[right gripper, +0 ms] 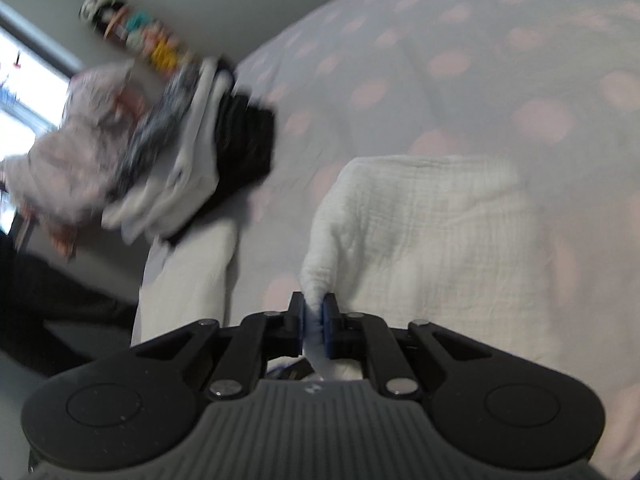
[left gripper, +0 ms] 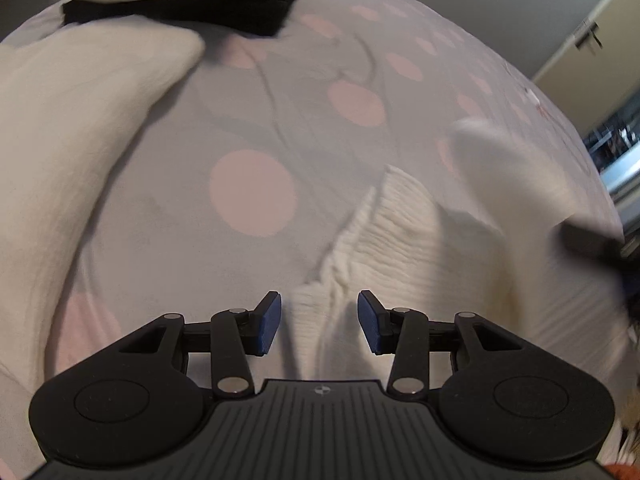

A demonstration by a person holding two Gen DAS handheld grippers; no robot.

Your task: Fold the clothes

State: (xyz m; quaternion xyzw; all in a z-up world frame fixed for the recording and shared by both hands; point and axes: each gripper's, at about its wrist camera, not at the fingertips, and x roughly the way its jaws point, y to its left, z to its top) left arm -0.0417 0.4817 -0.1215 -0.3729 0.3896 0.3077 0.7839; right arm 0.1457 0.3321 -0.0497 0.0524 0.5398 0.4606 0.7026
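Left gripper (left gripper: 319,322): we see its jaws spread wide and holding nothing, a bunched edge of the white crinkled cloth (left gripper: 400,232) lying between the blue pads.
Right gripper (right gripper: 313,322): we see it clamped narrow on a pinched corner of that cloth (right gripper: 432,240).
Cloth: cream, gauzy, wrinkled, spread on the pink-dotted bedspread (left gripper: 252,192).
Folded stack (right gripper: 192,140): well apart, far left.

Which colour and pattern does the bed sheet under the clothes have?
The bed sheet is pale grey with large pink dots, clearest in the left wrist view.
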